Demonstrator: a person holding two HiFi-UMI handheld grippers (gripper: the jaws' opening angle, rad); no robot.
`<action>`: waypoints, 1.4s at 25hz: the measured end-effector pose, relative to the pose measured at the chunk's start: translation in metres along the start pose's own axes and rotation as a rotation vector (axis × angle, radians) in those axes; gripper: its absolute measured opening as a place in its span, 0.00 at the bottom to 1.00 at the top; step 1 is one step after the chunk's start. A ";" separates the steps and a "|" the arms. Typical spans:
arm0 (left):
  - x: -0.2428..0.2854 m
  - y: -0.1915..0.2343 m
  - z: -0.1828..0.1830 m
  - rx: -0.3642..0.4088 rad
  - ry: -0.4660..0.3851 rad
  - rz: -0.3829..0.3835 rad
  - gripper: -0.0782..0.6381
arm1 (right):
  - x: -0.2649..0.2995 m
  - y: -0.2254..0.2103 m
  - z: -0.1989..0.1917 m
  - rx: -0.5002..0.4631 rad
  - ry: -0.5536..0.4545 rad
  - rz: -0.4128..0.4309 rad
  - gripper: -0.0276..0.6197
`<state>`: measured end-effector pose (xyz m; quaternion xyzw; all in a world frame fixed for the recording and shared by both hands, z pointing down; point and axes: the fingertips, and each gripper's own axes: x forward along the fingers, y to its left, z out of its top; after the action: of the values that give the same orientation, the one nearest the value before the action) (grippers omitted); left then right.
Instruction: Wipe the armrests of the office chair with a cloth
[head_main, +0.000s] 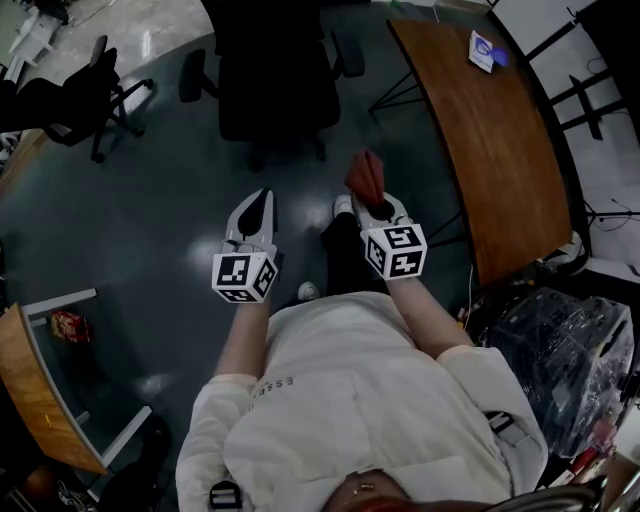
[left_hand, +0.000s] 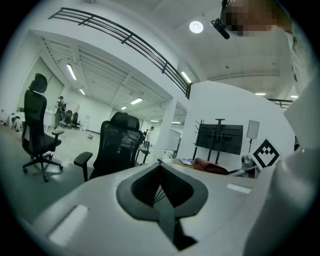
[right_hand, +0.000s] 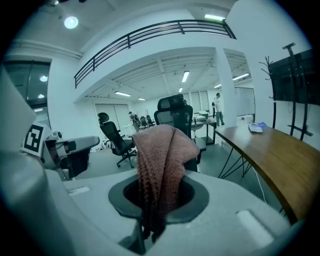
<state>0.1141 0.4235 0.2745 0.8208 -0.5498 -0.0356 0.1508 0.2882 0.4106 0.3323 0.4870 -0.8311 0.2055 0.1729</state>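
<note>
A black office chair stands ahead of me on the grey floor, with armrests at its left and right. My right gripper is shut on a reddish-brown cloth, which bunches up out of the jaws and hides part of the chair behind it. My left gripper is held level beside it, shut with nothing in it. From the left gripper view the chair and one armrest are a short way off. Neither gripper touches the chair.
A long wooden table runs along the right, with a small blue and white item at its far end. A second black chair stands far left. A wooden shelf unit is near left, and a plastic-wrapped bundle near right.
</note>
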 end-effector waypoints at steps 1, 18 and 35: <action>0.014 0.003 -0.004 -0.003 0.012 0.004 0.13 | 0.010 -0.011 0.002 0.009 0.008 0.000 0.12; 0.345 0.026 -0.029 -0.058 0.203 -0.026 0.13 | 0.228 -0.242 0.129 0.000 0.105 0.005 0.12; 0.517 0.148 -0.062 -0.135 0.407 -0.130 0.13 | 0.489 -0.311 0.158 -0.411 0.352 -0.002 0.12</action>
<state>0.1990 -0.0873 0.4320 0.8329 -0.4502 0.0846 0.3105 0.3205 -0.1687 0.4893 0.3994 -0.8120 0.1140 0.4102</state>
